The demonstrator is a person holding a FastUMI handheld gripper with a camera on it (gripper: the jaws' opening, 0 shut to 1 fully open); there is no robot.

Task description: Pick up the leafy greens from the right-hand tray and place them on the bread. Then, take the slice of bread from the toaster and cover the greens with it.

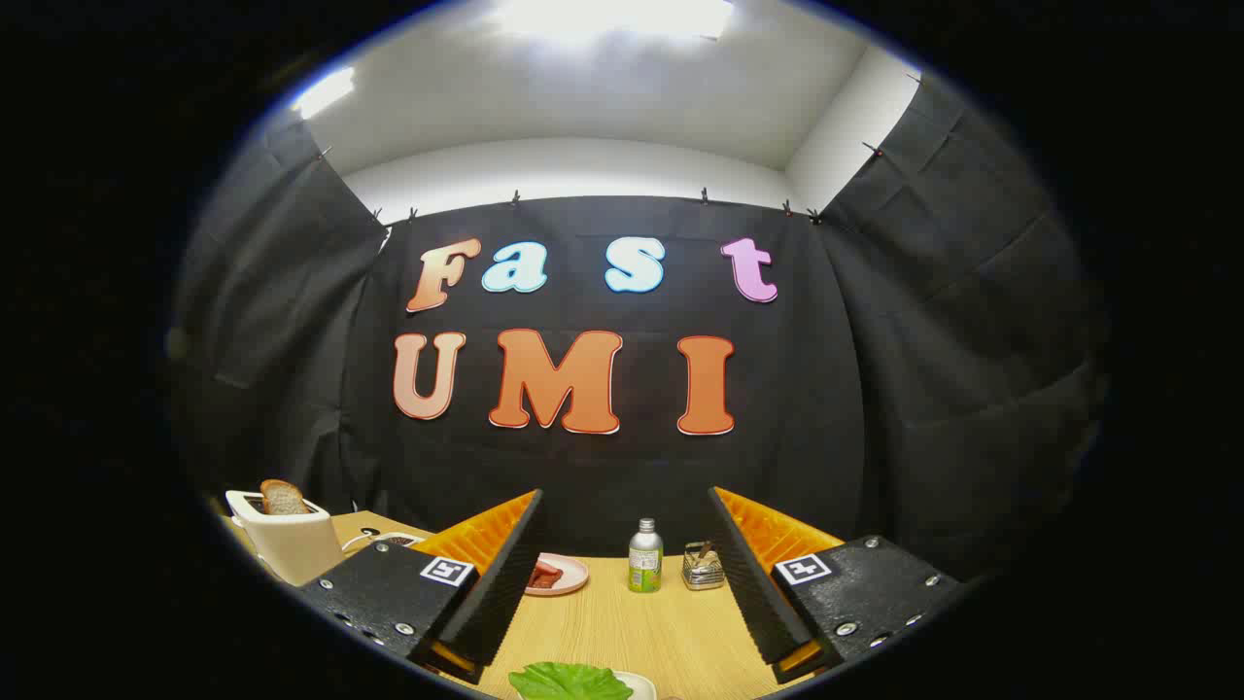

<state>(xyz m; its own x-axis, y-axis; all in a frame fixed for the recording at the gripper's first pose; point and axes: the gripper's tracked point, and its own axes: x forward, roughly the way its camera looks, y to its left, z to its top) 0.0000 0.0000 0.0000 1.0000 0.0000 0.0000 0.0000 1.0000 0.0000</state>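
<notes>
Gripper [627, 583] jaws spread wide, nothing between the fingers — held above the wooden table [632, 632]. One leafy green [570, 682] lies on a white plate [637, 683] just below and between the fingertips. One bottle [644, 556] stands beyond the fingers; one small wire basket [703, 567] right of the bottle, one pink plate [556, 575] left of it. Far left of the bottle — one white toaster [289, 536], one bread slice [283, 498] sticking up from it.

Your gripper [622, 583] hangs wide apart above the table [632, 627]: leafy greens [569, 681] just below, bottle [644, 556] beyond, toaster [287, 540] far left holding bread [283, 498].
</notes>
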